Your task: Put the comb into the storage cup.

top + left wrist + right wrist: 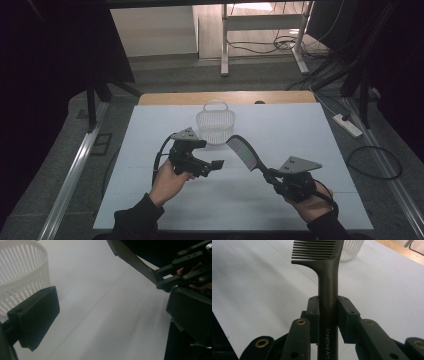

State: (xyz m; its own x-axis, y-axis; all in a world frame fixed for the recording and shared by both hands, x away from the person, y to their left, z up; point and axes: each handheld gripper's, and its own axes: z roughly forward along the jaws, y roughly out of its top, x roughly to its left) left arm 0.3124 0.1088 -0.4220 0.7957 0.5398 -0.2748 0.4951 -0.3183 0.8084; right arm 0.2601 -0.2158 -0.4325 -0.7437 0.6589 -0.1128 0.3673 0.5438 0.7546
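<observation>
1. The comb (327,277) is pinched by its handle between the right gripper (274,178) jaws, raised above the tabletop (300,135).
2. The left gripper (216,165) jaws are spread, empty.
3. The basket (215,126), beyond both jaws, is judged the likely destination; placement is not yet done.

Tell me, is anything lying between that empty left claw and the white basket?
No. In the high view, just bare white table separates the left gripper from the basket; the comb sits off to the side.
</observation>
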